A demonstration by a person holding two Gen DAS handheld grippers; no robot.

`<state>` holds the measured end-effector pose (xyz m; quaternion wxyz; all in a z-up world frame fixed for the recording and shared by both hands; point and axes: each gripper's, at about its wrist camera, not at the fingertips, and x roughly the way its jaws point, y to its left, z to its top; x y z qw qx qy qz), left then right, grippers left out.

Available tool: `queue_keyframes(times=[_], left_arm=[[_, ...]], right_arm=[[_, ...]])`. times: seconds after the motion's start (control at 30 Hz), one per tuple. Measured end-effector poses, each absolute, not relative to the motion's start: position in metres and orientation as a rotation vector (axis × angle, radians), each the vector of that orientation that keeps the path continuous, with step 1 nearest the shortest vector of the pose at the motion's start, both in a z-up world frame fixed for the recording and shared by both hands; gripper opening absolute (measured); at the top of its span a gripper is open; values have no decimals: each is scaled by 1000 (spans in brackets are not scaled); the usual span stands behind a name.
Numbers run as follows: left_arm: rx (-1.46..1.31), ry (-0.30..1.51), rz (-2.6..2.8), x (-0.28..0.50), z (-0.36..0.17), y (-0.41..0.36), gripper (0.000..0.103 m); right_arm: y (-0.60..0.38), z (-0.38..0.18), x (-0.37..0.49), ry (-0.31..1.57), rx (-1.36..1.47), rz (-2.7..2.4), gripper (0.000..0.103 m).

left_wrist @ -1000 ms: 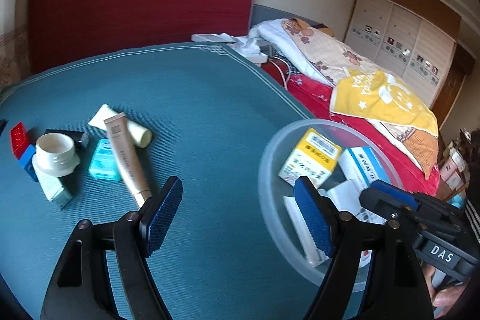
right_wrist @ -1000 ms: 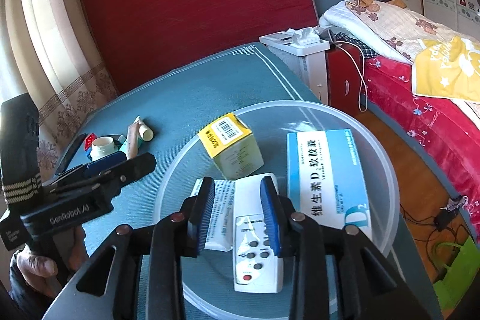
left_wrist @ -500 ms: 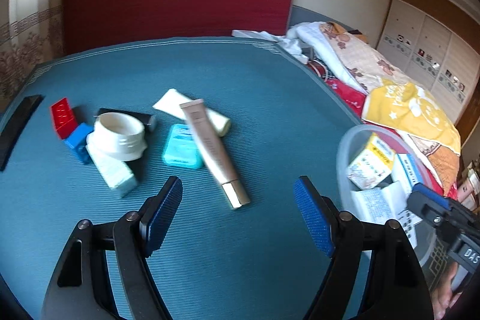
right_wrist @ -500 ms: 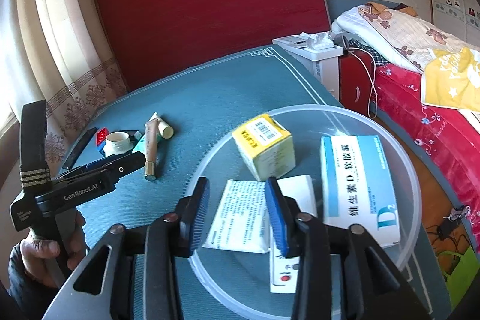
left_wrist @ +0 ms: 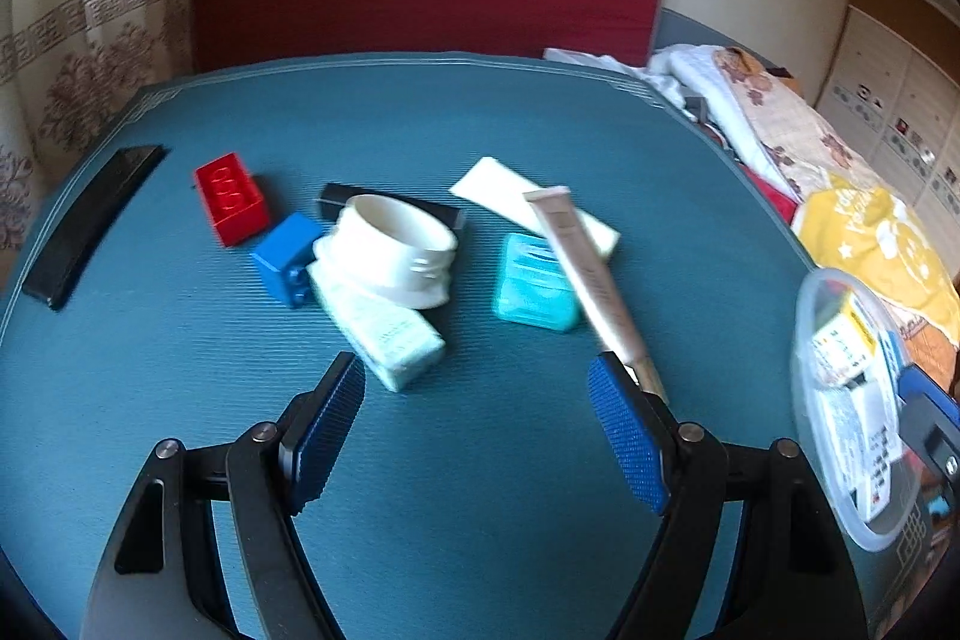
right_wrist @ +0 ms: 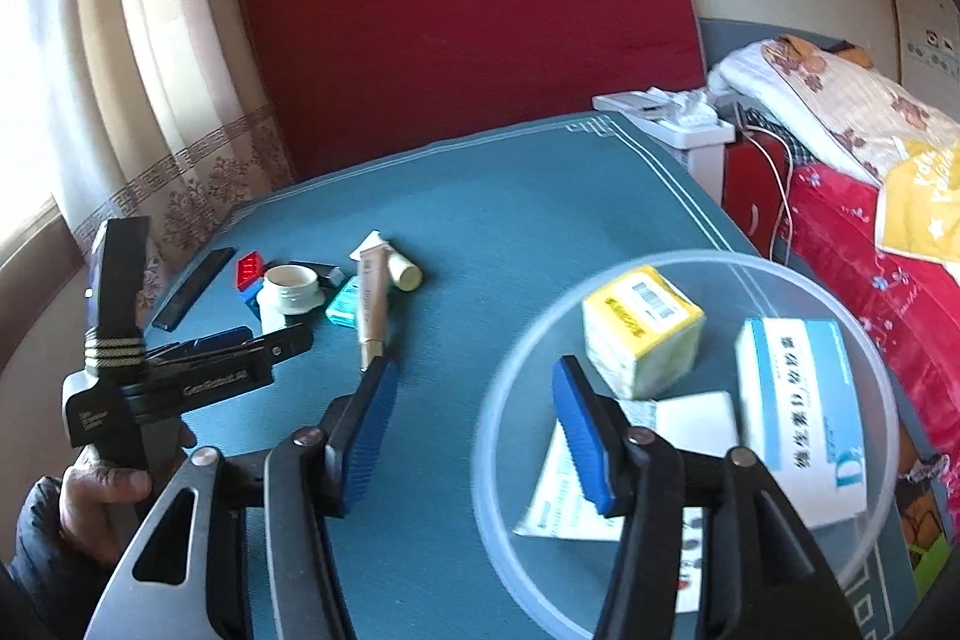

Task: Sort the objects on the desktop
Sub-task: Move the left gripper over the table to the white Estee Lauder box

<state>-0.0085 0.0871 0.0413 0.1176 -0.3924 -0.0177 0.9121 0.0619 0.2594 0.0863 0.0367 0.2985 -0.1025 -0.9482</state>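
My left gripper (left_wrist: 477, 388) stands open over the teal mat, just short of a pile of small objects. In the pile are a white jar (left_wrist: 393, 250), a pale green box (left_wrist: 384, 334), a teal box (left_wrist: 534, 280), a beige tube (left_wrist: 591, 280), a white tube (left_wrist: 534, 205), a red brick (left_wrist: 231, 205) and a blue brick (left_wrist: 287, 256). My right gripper (right_wrist: 474, 382) hangs over the left rim of the clear bowl (right_wrist: 660, 259); its jaws are opening with nothing between them. In the bowl lie a yellow box (right_wrist: 642, 328), a blue-and-white box (right_wrist: 798, 412), a white remote (right_wrist: 699, 421) and a leaflet (right_wrist: 558, 490).
A long black item (left_wrist: 90, 226) lies at the mat's left edge. The bowl (left_wrist: 798, 370) sits at the mat's right edge, with a bed (right_wrist: 840, 196) beyond it. A person's hand (right_wrist: 102, 484) holds the left gripper (right_wrist: 228, 364).
My left gripper swung left, away from the bowl to the pile of objects. My right gripper let go of the remote in the bowl, widened its jaws and drew back to the left.
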Motion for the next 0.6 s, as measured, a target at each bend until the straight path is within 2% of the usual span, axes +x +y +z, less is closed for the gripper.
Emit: queue_keyframes(times=[0.23,0.6], left_arm=[[-1208,-81,2718,-31,33,72,80],[-1260,-34,2754,-55,21,71,80]], right_arm=[[241,83,50,-286,924,-2863,63],[217,73,29,-247,956,-2809,63]])
